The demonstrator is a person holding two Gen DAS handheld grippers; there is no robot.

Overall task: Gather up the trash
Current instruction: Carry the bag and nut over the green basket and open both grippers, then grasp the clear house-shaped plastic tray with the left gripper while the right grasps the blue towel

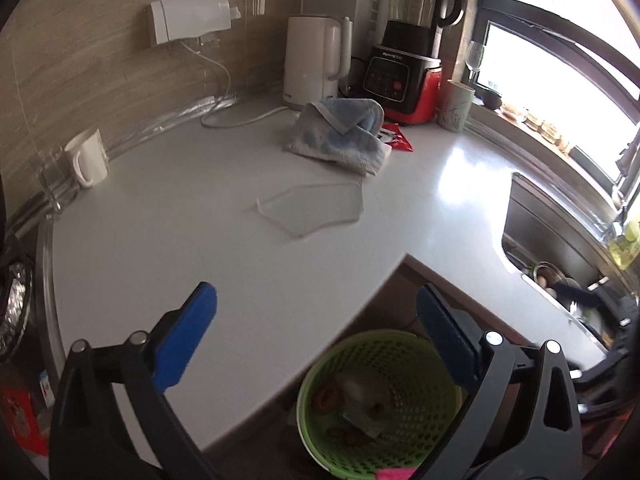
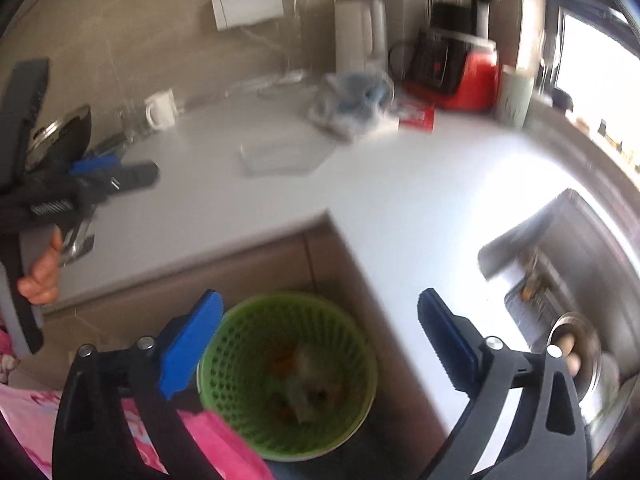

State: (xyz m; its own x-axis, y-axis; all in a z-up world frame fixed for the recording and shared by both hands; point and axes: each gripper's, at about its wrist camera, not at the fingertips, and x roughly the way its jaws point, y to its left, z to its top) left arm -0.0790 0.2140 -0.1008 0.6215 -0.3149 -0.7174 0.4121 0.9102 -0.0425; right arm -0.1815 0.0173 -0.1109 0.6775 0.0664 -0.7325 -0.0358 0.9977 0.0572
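Note:
A green mesh bin (image 1: 380,404) stands on the floor below the counter corner, with orange peel and scraps inside; it also shows in the right wrist view (image 2: 288,372). A clear plastic wrapper (image 1: 314,210) lies flat mid-counter, also in the right wrist view (image 2: 280,156). A red snack wrapper (image 1: 396,138) lies by the blue towel (image 1: 340,132). My left gripper (image 1: 316,312) is open and empty over the counter edge, above the bin. My right gripper (image 2: 320,312) is open and empty above the bin. The left gripper also shows at the right wrist view's left edge (image 2: 100,176).
White counter (image 1: 200,248) holds a white mug (image 1: 88,156), white kettle (image 1: 316,60), red-black blender (image 1: 408,68), a cup (image 1: 456,106) and a wine glass (image 1: 474,58). A steel sink (image 1: 560,248) with dishes lies right. Window behind it.

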